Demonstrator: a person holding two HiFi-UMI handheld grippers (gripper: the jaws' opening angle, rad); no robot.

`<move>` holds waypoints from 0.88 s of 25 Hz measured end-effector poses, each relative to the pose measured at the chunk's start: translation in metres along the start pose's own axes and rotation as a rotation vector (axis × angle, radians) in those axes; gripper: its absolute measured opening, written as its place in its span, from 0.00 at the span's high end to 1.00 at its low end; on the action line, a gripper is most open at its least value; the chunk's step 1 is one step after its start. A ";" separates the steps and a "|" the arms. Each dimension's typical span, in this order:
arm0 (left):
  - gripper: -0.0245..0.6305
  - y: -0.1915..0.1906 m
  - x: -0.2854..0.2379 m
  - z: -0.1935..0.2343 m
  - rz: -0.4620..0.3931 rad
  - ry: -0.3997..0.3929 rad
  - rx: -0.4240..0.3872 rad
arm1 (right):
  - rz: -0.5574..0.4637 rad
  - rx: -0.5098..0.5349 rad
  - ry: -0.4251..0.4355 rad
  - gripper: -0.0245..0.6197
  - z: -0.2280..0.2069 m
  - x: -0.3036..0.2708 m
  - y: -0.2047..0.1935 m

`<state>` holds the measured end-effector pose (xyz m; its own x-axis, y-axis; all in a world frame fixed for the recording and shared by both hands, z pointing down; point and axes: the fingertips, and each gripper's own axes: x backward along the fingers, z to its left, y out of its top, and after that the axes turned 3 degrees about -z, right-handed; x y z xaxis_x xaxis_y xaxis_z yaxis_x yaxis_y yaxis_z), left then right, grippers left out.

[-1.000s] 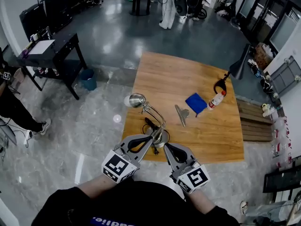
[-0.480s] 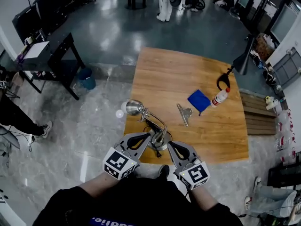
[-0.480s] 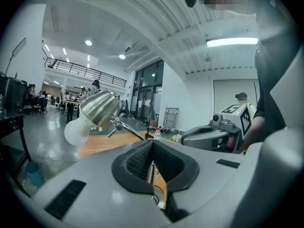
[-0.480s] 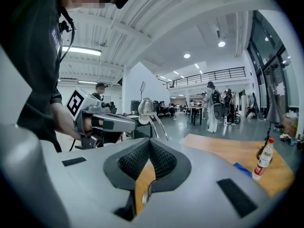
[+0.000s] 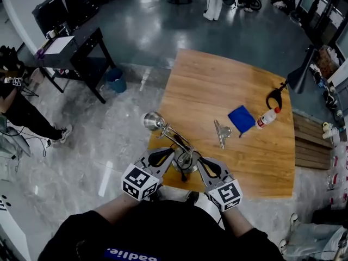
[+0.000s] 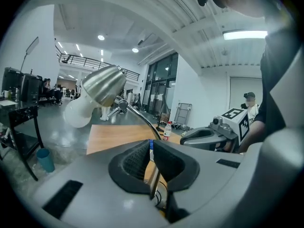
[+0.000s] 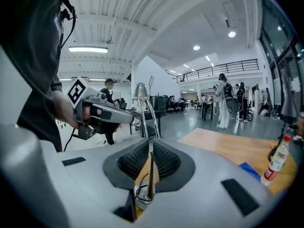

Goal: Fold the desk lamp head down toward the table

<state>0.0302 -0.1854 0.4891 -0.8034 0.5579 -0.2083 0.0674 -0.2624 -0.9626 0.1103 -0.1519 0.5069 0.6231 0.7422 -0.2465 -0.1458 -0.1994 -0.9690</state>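
A silver desk lamp stands at the near left corner of the wooden table point(image 5: 217, 86). Its round base point(image 5: 185, 161) sits between my two grippers, and its thin arm slants up and left to the silver head point(image 5: 153, 120), which hangs past the table's left edge. My left gripper point(image 5: 172, 155) is shut just left of the base; from it the lamp head point(image 6: 100, 85) shows above its shut jaws point(image 6: 151, 146). My right gripper point(image 5: 198, 163) is shut just right of the base, its closed jaws point(image 7: 150, 148) pointing at the lamp's arm point(image 7: 147, 113). Nothing shows between either pair of pads.
Further back on the table lie a metal clip point(image 5: 222, 132), a blue cloth point(image 5: 242, 118) and a plastic bottle point(image 5: 267, 117), with a black lamp point(image 5: 300, 78) at the far right edge. A black desk point(image 5: 81, 48), a blue bin point(image 5: 115, 80) and a person point(image 5: 22, 107) are on the left.
Both grippers have sunk and drawn in close on either side of the lamp base. The lamp head now sits lower and further out past the table edge.
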 end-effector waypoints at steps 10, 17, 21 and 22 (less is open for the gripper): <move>0.79 0.016 -0.015 0.003 -0.050 0.025 0.098 | 0.141 0.040 0.048 0.80 -0.010 -0.025 -0.054; 0.76 0.028 -0.030 0.005 -0.060 0.014 0.141 | 0.161 0.087 0.085 0.78 -0.006 -0.055 -0.063; 0.76 0.035 -0.036 0.006 -0.065 0.006 0.147 | 0.166 0.110 0.100 0.78 -0.002 -0.066 -0.064; 0.76 0.036 -0.038 0.007 -0.065 0.006 0.148 | 0.167 0.115 0.099 0.78 -0.002 -0.069 -0.065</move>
<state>0.0593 -0.2216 0.4638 -0.7994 0.5825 -0.1476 -0.0733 -0.3383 -0.9382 0.0782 -0.1910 0.5864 0.6547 0.6374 -0.4064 -0.3364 -0.2357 -0.9117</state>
